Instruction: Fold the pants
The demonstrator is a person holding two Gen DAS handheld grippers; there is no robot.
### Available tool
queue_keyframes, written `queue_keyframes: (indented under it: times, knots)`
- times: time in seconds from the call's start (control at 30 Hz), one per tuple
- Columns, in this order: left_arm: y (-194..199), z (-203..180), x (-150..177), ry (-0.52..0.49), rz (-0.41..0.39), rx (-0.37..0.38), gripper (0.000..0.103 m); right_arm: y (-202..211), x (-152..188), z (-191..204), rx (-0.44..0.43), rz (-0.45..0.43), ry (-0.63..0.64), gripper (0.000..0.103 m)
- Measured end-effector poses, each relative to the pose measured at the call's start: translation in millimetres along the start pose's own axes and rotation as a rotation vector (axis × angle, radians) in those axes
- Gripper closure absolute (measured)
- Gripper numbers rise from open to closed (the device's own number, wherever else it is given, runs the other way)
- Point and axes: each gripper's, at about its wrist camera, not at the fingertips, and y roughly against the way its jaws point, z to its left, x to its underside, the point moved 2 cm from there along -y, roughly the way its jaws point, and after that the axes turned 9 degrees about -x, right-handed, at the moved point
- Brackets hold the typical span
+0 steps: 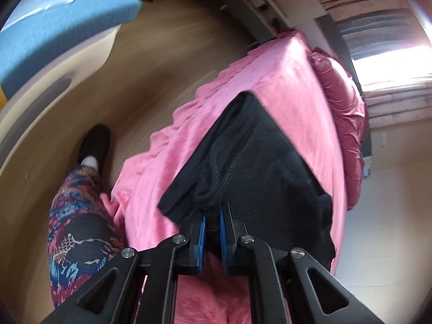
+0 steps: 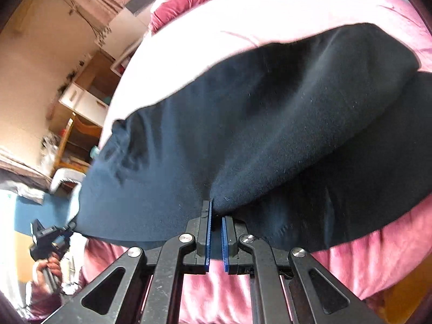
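Note:
Black pants (image 1: 264,162) lie spread on a bed under a pink blanket (image 1: 283,81). My left gripper (image 1: 213,212) is shut on a bunched, corded edge of the pants, which stands up between the blue pads. In the right wrist view the pants (image 2: 243,124) fill the middle, with one layer lifted over another. My right gripper (image 2: 216,213) is shut on a fold at the near edge of the cloth. At the far left of that view a hand holds the left gripper (image 2: 68,229) at the pants' left corner.
The person's leg in patterned trousers (image 1: 78,229) and a black shoe (image 1: 94,143) stand on the wooden floor (image 1: 162,54) left of the bed. A dark red quilt (image 1: 340,124) lies along the bed's far side. Shelves and drawers (image 2: 81,108) line the wall.

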Motion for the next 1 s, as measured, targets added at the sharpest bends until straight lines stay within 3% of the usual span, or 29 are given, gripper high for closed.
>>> queue_keyframes:
  times: [0.2, 0.3, 0.33, 0.43, 0.47, 0.5, 0.57, 0.67, 0.83, 1.0]
  knots:
    - [-5.1, 3.1, 1.6, -0.007, 0.017, -0.021, 0.094, -11.2, 6.8, -10.3, 0.029, 0.047, -0.002, 0.097]
    - [-13.9, 5.5, 2.1, 0.013, 0.044, -0.061, 0.087, -23.2, 9.7, -18.3, 0.038, 0.080, -0.005, 0.097]
    - [-12.1, 6.6, 1.6, 0.027, 0.045, -0.064, 0.079, -22.8, 8.7, -19.0, 0.028, 0.080, -0.014, 0.096]
    - [7.7, 5.0, -3.3, 0.042, -0.016, -0.142, 0.074, -17.0, 5.8, -26.3, -0.026, 0.075, -0.045, 0.092]
    - [20.9, -0.7, -5.1, 0.017, -0.075, -0.171, 0.074, -12.0, 4.5, -30.8, -0.053, 0.070, -0.066, 0.083]
    - [30.6, -7.0, -5.5, -0.009, -0.121, -0.184, 0.074, -4.5, 2.8, -35.6, -0.072, 0.053, -0.086, 0.069]
    - [49.0, -23.7, -4.8, -0.066, -0.188, -0.171, 0.074, 16.1, -2.8, -45.4, -0.092, -0.011, -0.111, 0.059]
    - [58.3, -60.5, 3.9, -0.188, -0.218, -0.105, 0.074, 59.0, -16.5, -79.9, -0.089, -0.146, -0.198, 0.059]
    - [26.4, -133.9, 43.5, -0.459, -0.106, -0.010, 0.073, 113.1, -43.7, -157.7, 0.014, -0.339, -0.359, 0.060]
    - [-17.6, -177.3, 84.3, -0.612, 0.045, 0.005, 0.073, 133.9, -76.2, -220.9, 0.043, -0.445, -0.487, 0.068]
